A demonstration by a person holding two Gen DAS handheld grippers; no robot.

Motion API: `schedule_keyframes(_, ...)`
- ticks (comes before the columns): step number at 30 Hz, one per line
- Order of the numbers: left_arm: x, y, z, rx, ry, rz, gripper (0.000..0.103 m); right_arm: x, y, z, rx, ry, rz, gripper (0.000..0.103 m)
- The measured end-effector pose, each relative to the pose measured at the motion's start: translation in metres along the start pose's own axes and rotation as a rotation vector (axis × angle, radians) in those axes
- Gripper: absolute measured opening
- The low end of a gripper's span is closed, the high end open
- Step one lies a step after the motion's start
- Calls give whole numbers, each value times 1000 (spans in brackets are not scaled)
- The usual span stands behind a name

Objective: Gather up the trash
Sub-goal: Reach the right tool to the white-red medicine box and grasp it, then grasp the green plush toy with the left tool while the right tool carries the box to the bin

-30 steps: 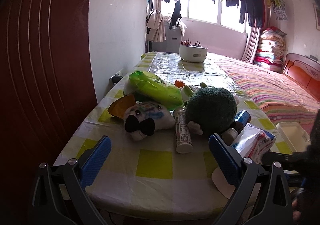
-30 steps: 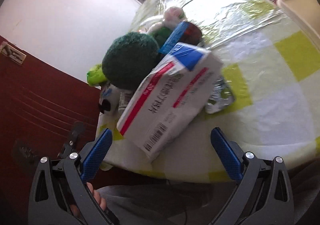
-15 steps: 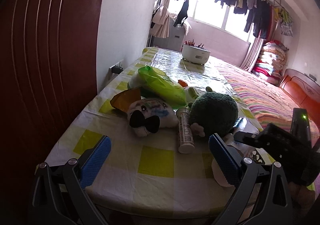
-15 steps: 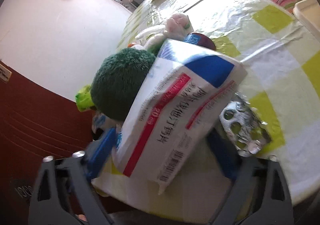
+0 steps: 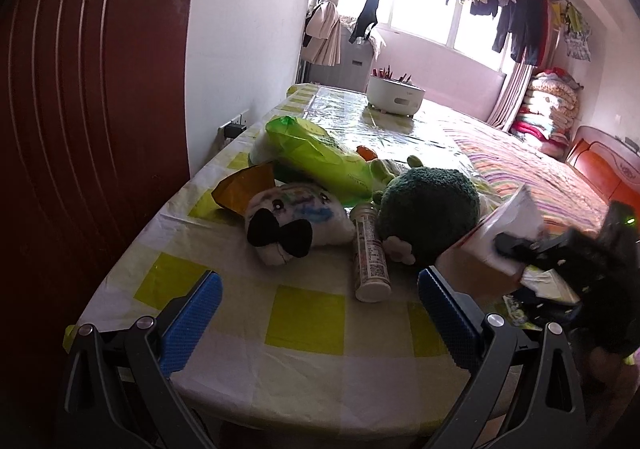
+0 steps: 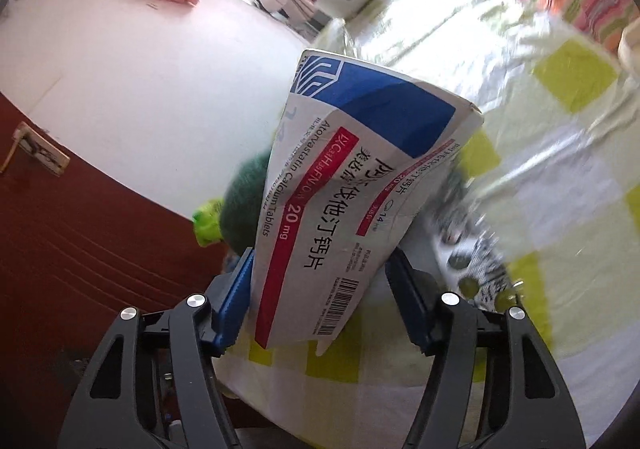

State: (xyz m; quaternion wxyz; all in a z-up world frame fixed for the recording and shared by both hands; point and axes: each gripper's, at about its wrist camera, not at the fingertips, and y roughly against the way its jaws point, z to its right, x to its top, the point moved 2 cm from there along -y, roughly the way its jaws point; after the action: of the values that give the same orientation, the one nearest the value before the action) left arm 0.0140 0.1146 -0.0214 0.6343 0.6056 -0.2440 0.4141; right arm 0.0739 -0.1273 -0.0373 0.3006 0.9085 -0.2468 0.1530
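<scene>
So the trash here is a flattened-looking medicine box [image 6: 360, 185], white cardboard with a big blue corner panel, a red stripe running down it, black Chinese lettering, "Calcium Tablets 20 mg" in small print and a barcode near the bottom end. It's creased down the middle and tilted up off the table [image 6: 560, 177]. The right gripper [image 6: 320, 293] has it between its blue pads, and the jaws are closing in on it, both pads already up against the box edges. From the left wrist view the same box [image 5: 500, 237] sits at the right, just beside the fuzzy green plush [image 5: 428, 217].

The left gripper [image 5: 316, 313] is spread wide with nothing in it, hanging over the yellow-checked tablecloth [image 5: 304, 321]. An emptied foil blister sheet [image 6: 472, 261] lies on the table right behind the box, kinda blurry.
</scene>
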Motion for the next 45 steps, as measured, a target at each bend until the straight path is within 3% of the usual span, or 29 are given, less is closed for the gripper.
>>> schedule_keyframes(4,6,-5,16,29,-64,15,95,21,29,-3,-2,76,66,63)
schedule_keyframes(11,37,-17,72,-5,-252,63,95,45,81,-9,-62,261,220,63)
schedule_keyframes(15,48,-50,100,15,-338,15,95,44,90,1,-57,281,264,63)
schedule_keyframes(19,49,-89,116,7,-363,-80,95,42,91,10,-32,271,253,63)
schedule_keyframes(24,46,-108,124,-53,-334,-128,95,40,100,12,-26,281,273,63)
schedule_keyframes(25,46,-110,124,-63,-319,-130,92,41,102,14,-28,277,278,63)
schedule_keyframes(26,45,-112,124,-85,-294,-140,82,42,103,17,-28,269,282,63)
schedule_keyframes(32,44,-105,136,-75,-315,-64,69,45,116,29,-38,233,313,64)
schedule_keyframes(39,51,-67,151,-64,-342,104,69,40,136,16,-56,312,378,64)
schedule_keyframes(45,57,-46,174,-125,-358,155,69,41,160,19,-120,343,466,64)
